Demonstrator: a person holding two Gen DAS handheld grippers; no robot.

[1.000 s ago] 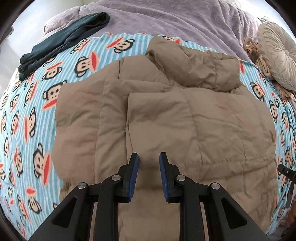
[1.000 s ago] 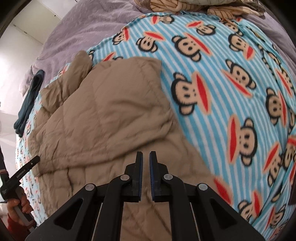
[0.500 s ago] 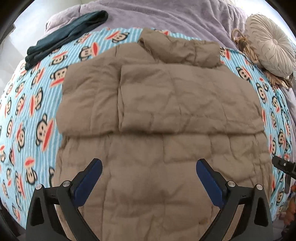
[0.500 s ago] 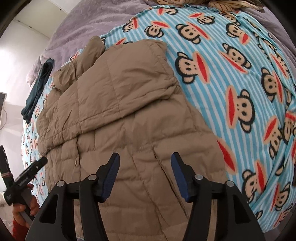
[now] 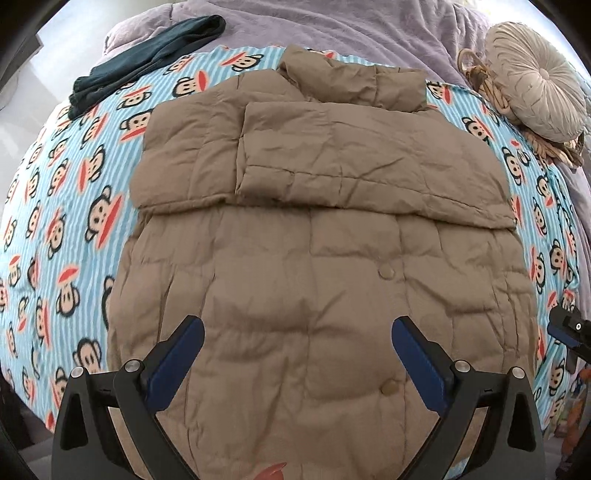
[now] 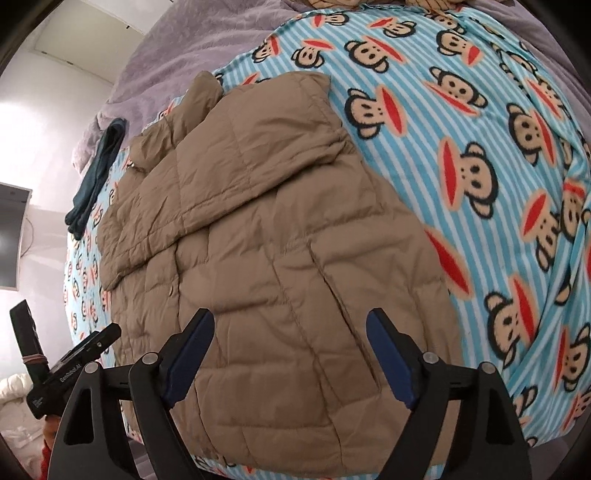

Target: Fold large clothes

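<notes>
From my left wrist view, the hem of the tan quilted puffer jacket (image 5: 317, 280) runs under the black gripper frame and off the bottom edge, so I can't see where it ends. Its sleeves are folded across the chest, hiding the front beneath them. A round pleated cream cushion (image 5: 535, 88) covers most of a woven wicker piece (image 5: 480, 79), and the dark teal folded garment (image 6: 96, 173) is too small in my right view to identify.

Bed (image 5: 332, 22) with lilac cover beneath a striped monkey-print blanket (image 6: 461, 184), round pleated cushion (image 5: 535, 81) alongside; white wall (image 6: 48, 110), brightly daylit.
</notes>
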